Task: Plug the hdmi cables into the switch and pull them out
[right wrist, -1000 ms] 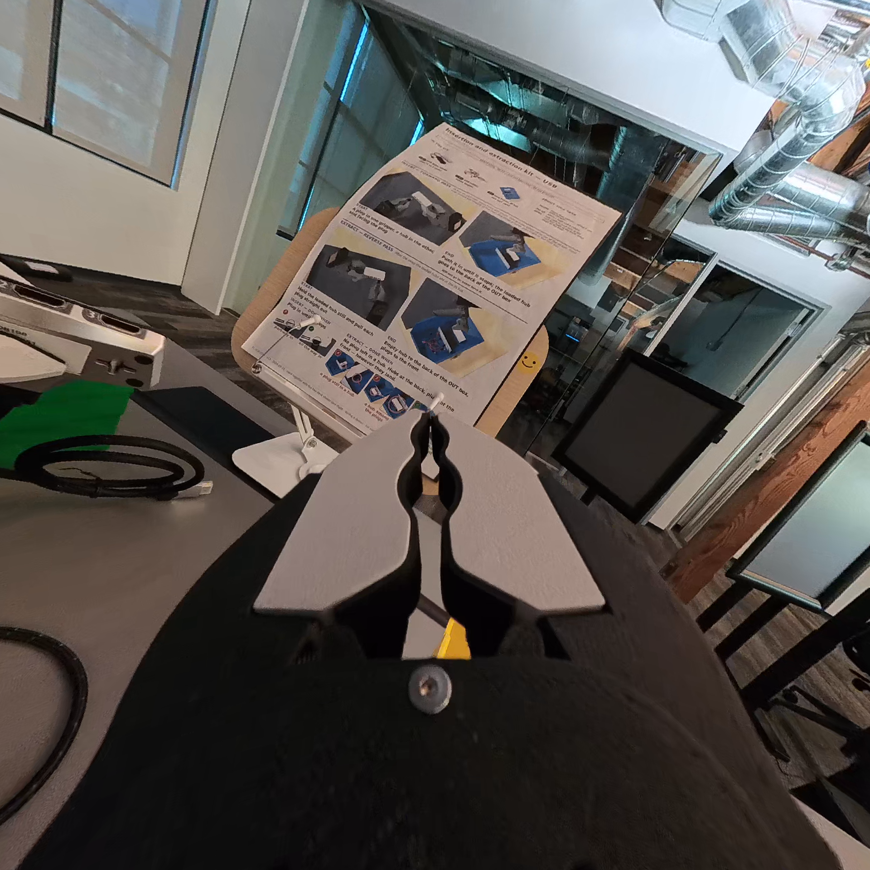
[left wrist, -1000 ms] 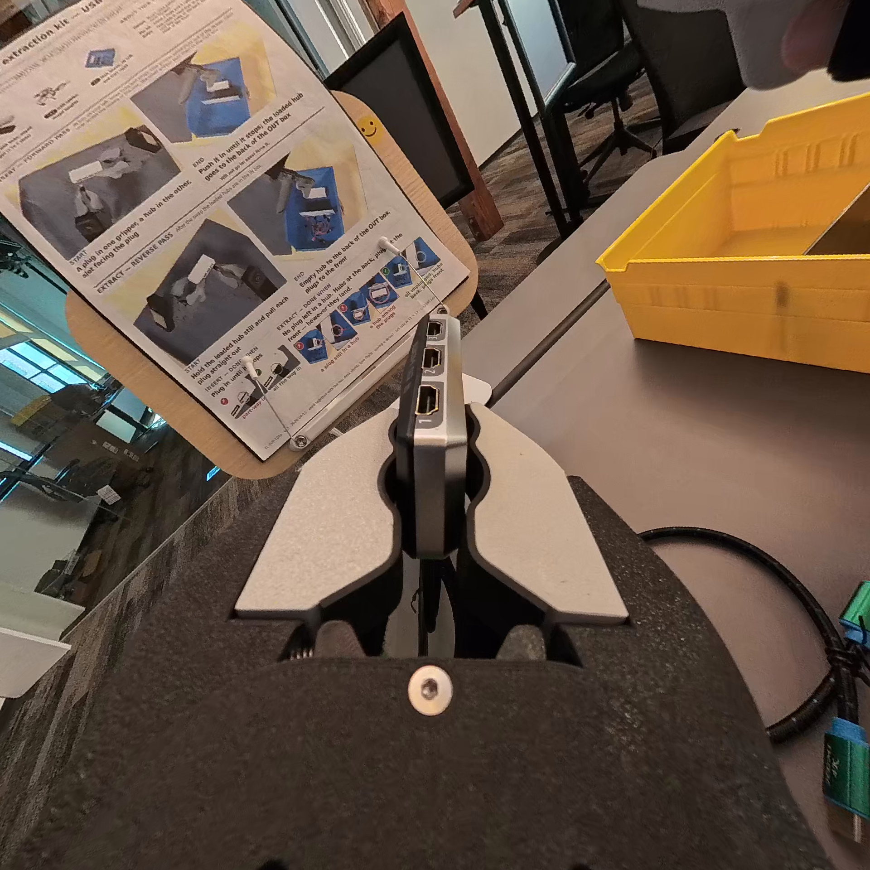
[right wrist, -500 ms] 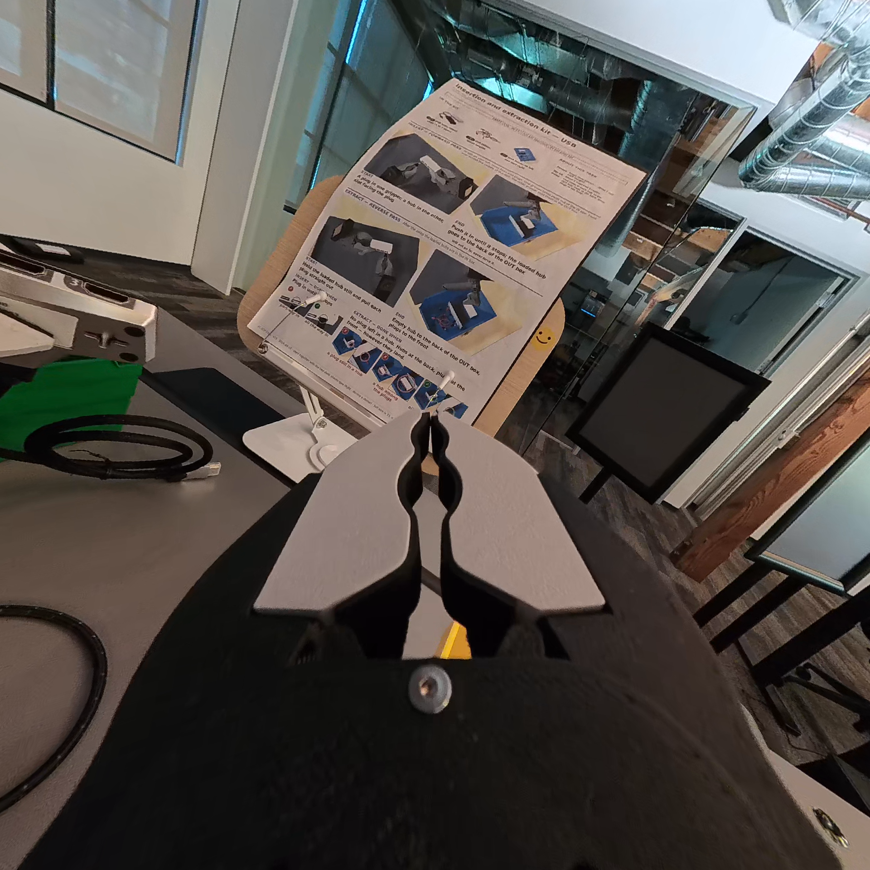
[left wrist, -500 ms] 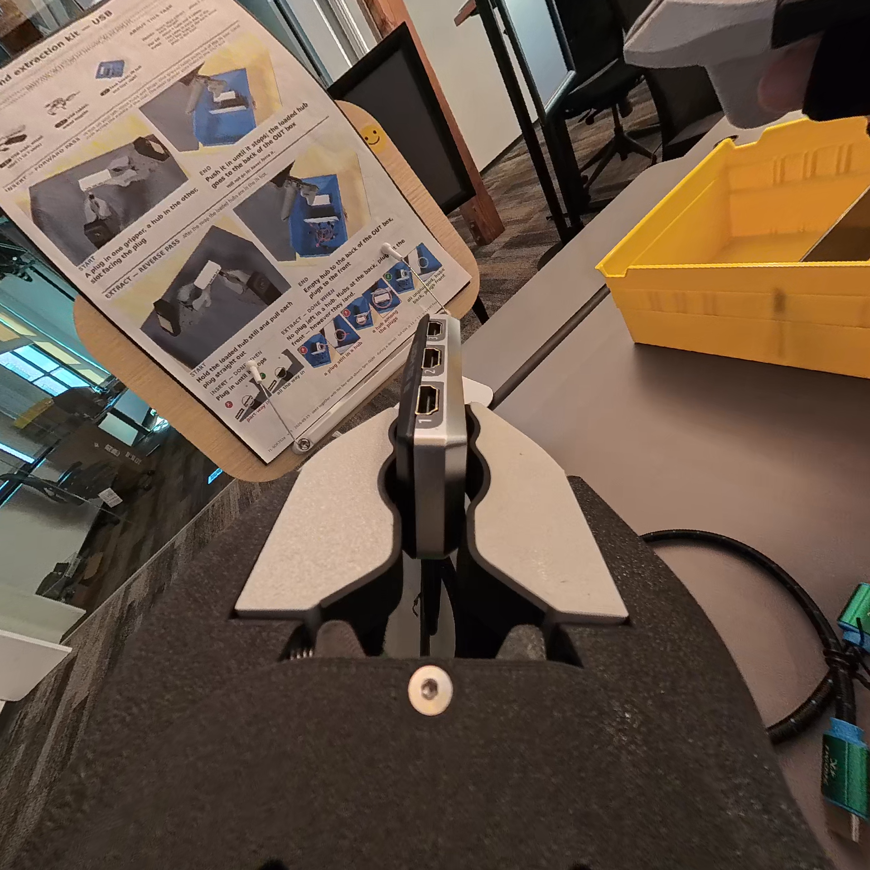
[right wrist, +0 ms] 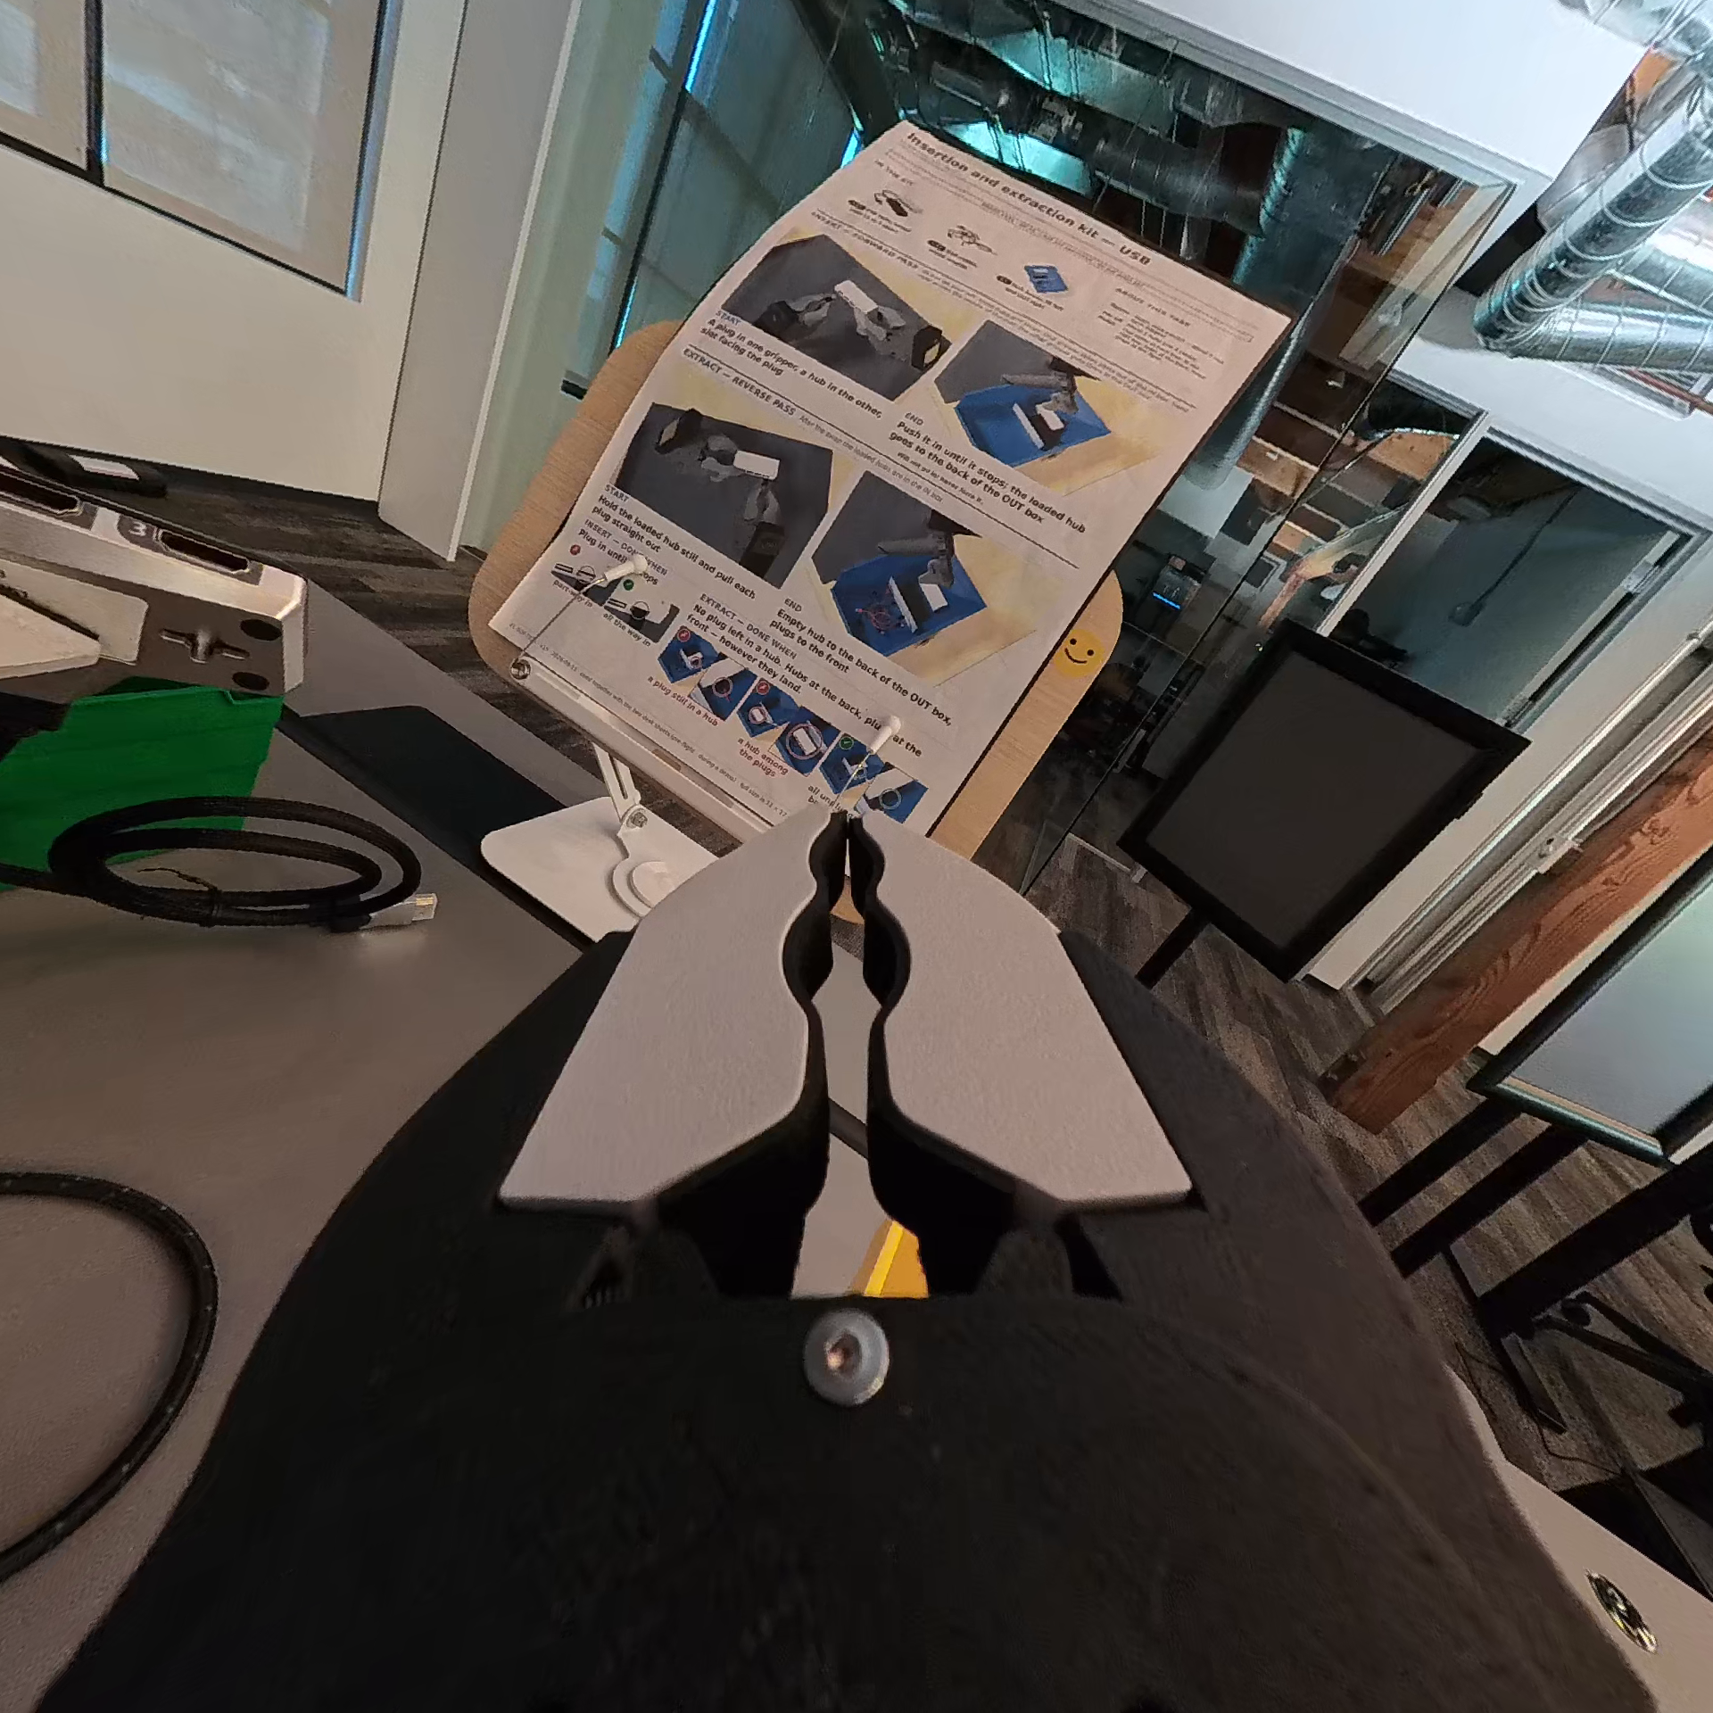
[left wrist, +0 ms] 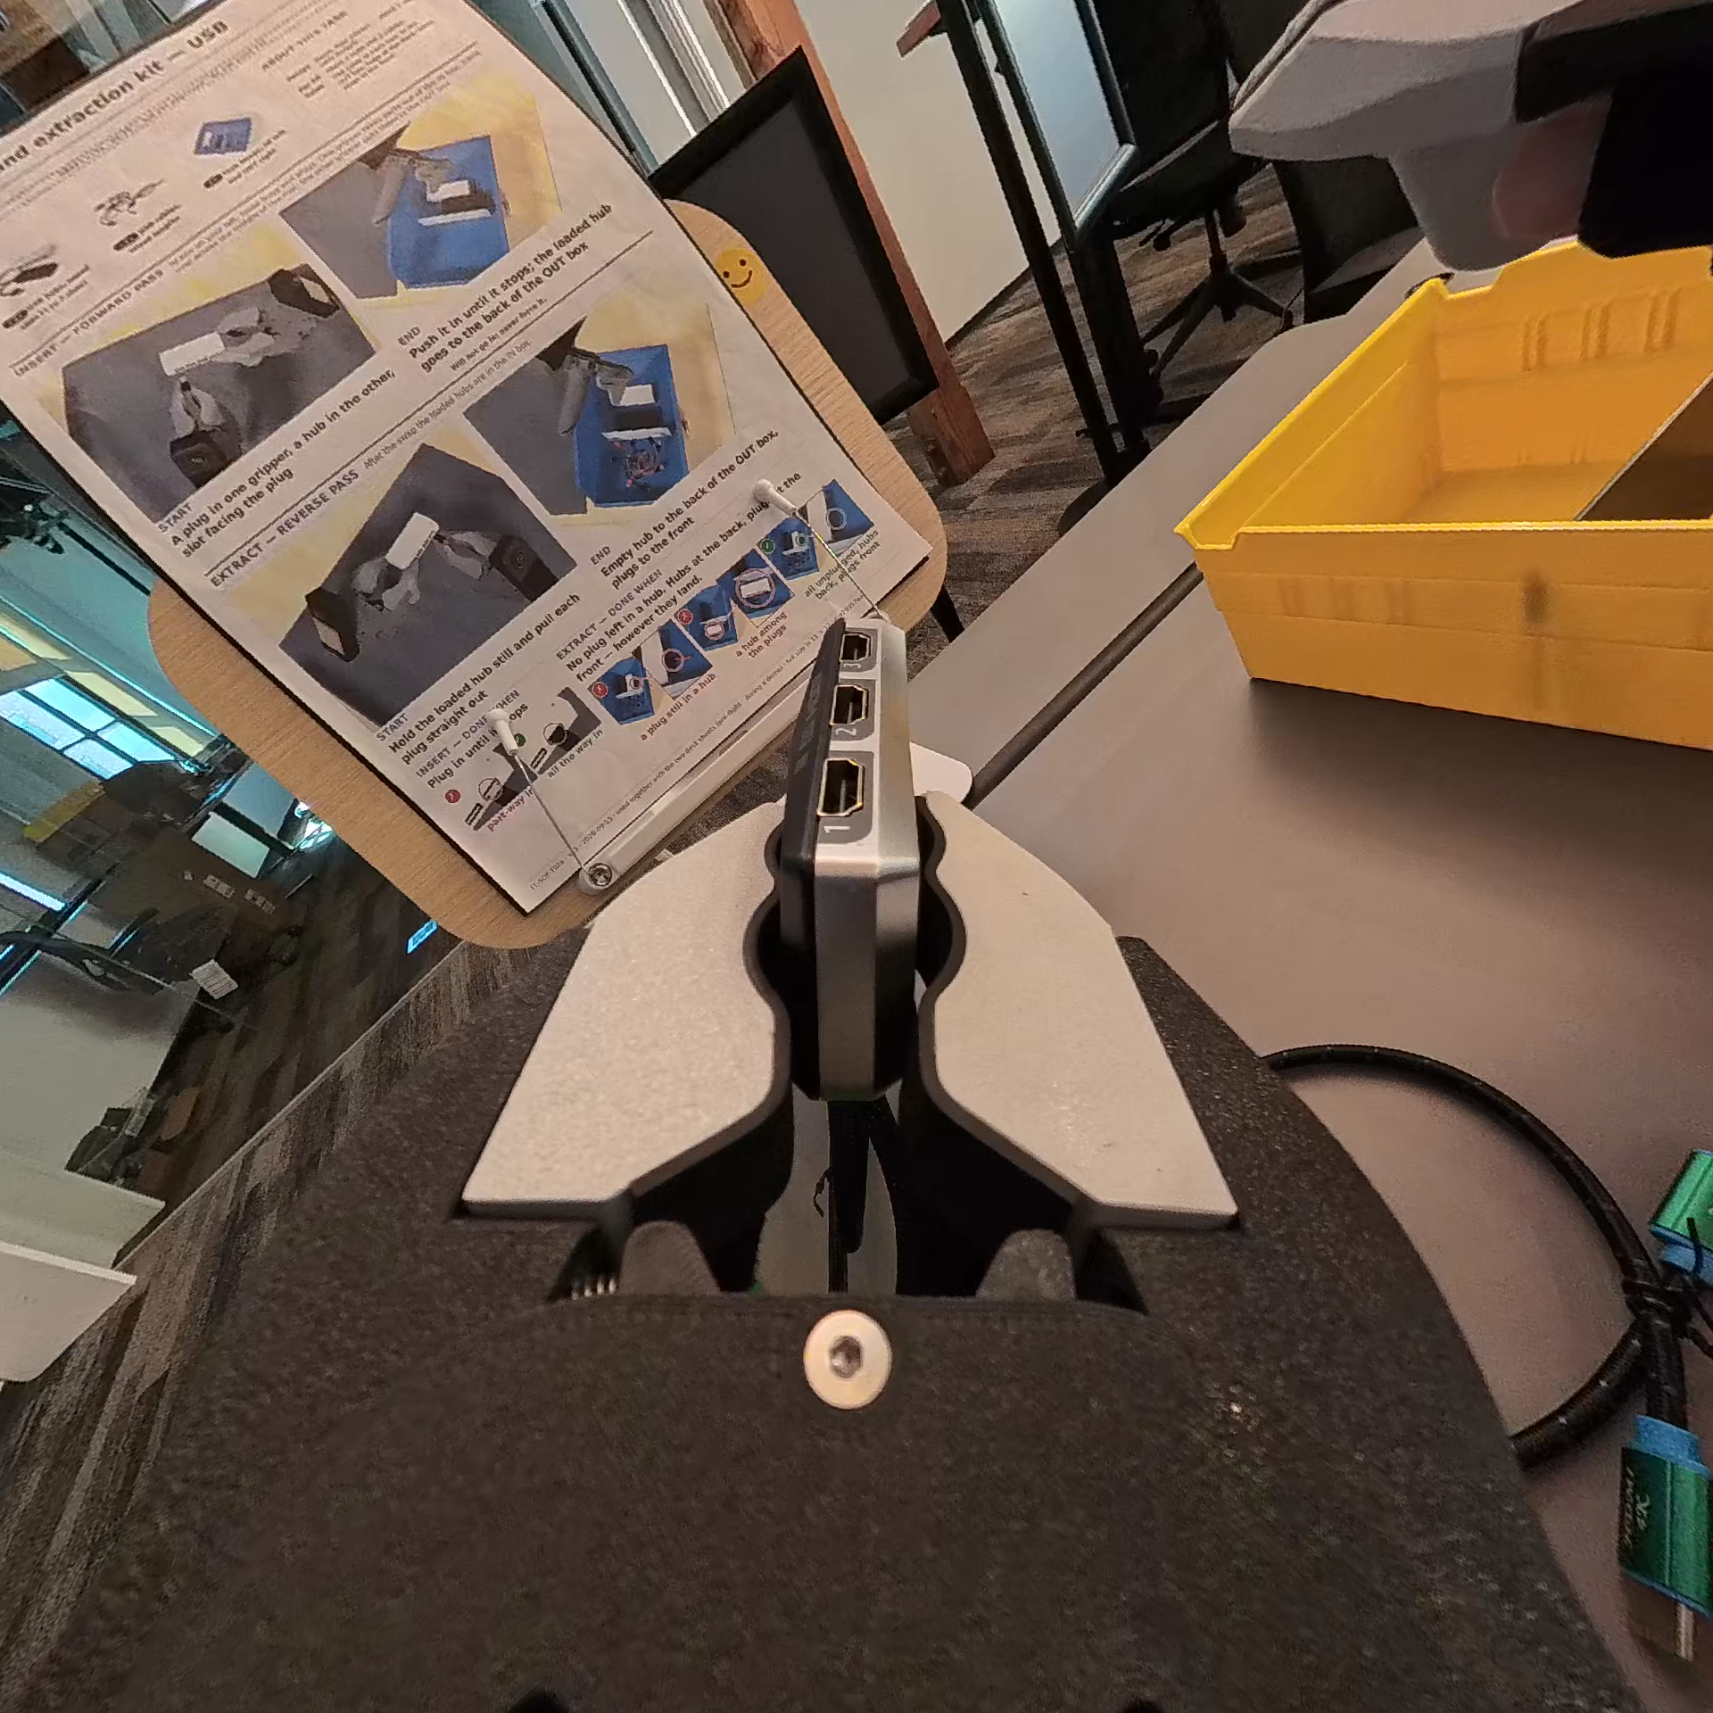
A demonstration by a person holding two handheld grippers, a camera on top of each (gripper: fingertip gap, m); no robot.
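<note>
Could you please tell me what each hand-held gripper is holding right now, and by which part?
The left hand-held gripper clamps the switch by its near end, ports facing up. The right hand-held gripper is shut and holds nothing.

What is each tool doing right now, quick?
Left tool: closed on the HDMI switch, all its visible ports unplugged.
Right tool: closed, holding nothing.

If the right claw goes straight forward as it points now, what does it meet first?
Probably the instruction sheet on its wooden stand: the shut, empty right claw points at the sheet's lower edge. Depth is unclear.
</note>
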